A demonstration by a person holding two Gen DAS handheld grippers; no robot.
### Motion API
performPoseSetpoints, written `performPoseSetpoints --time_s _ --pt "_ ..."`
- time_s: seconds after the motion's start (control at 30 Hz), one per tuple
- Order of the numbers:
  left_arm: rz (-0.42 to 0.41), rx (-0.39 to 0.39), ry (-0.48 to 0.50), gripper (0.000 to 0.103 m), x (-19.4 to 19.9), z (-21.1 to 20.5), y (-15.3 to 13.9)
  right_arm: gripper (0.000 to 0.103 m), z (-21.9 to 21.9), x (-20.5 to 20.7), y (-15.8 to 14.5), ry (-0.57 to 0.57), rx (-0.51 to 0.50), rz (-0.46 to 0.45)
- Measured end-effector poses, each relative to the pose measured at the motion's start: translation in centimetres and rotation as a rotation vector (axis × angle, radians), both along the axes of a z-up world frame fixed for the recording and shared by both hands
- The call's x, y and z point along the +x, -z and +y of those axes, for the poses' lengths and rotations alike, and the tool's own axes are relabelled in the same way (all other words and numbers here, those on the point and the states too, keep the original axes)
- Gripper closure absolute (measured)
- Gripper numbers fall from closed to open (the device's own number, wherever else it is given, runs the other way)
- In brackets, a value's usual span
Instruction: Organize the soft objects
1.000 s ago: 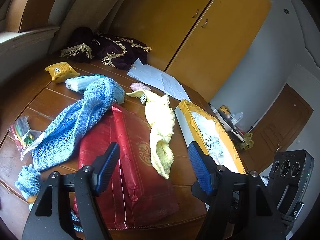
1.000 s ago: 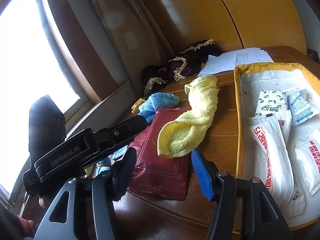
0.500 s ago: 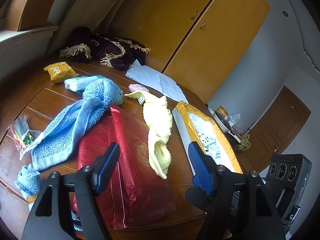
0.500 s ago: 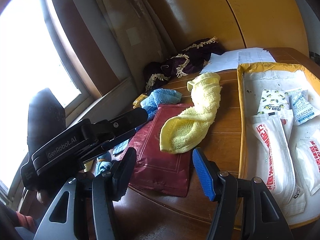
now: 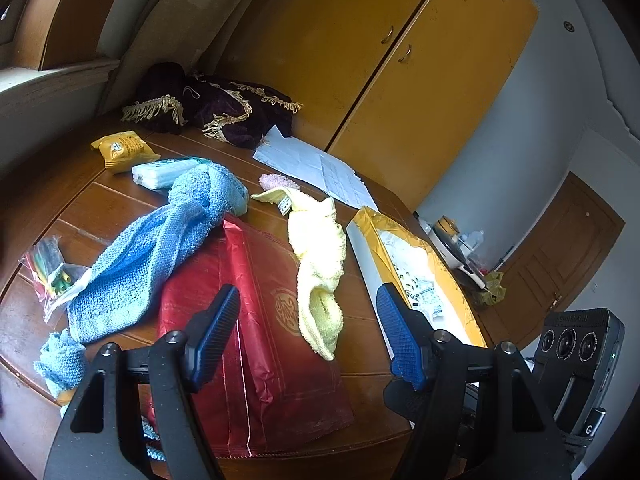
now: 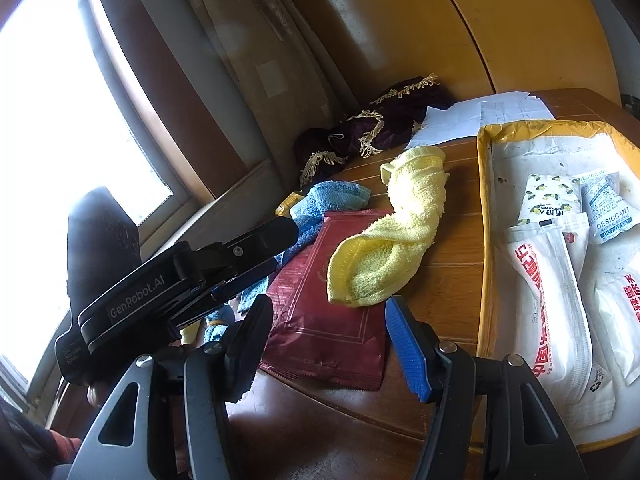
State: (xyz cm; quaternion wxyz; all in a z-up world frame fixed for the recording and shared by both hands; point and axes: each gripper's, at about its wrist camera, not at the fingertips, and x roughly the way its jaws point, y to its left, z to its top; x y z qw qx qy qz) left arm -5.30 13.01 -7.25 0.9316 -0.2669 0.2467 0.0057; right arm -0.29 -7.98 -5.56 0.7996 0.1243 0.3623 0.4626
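A crumpled yellow towel (image 5: 320, 260) (image 6: 396, 232) lies on the wooden table, its near end resting on a flat red foil bag (image 5: 256, 328) (image 6: 336, 300). A long blue towel (image 5: 160, 248) (image 6: 332, 200) sprawls to the left, overlapping the bag's far corner. A small blue cloth (image 5: 60, 360) sits at the table's near left edge. My left gripper (image 5: 308, 328) hovers open above the red bag, just short of the yellow towel. My right gripper (image 6: 328, 336) is open too, over the bag's near edge, with nothing between its fingers.
A yellow tray (image 5: 452, 280) (image 6: 484, 240) with white packets stands to the right. White papers (image 5: 320, 164), a dark fringed cloth (image 5: 216, 108), a yellow snack pack (image 5: 124, 148), a tissue pack (image 5: 164, 172) and a bag of coloured bits (image 5: 48, 268) lie around. A wardrobe stands behind.
Both grippers have drifted slightly back and up from the table; the towels and bag look a little farther off. Nothing was grasped or shifted.
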Motion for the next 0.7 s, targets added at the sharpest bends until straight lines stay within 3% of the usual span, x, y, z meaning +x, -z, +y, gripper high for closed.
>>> performPoseSetpoints --time_s 0.27,0.5,0.6,0.7 --pt "-0.069 -0.067 -0.096 0.033 -1.6 2.0 -0.4 0.044 3.0 1.4 -1.8 0.037 -0.105 0.031" --pt "-0.082 -0.143 -0.174 0.033 -2.4 3.9 0.0 0.044 6.1 8.4 -5.4 0.176 -0.183 0.074" --pt "-0.071 -0.134 -0.158 0.033 -2.1 3.6 0.0 0.043 8.0 12.4 -4.9 0.21 -0.214 0.148" --pt "-0.065 -0.117 -0.154 0.033 -1.9 3.3 0.0 0.043 9.4 14.9 -2.9 0.282 -0.26 0.149"
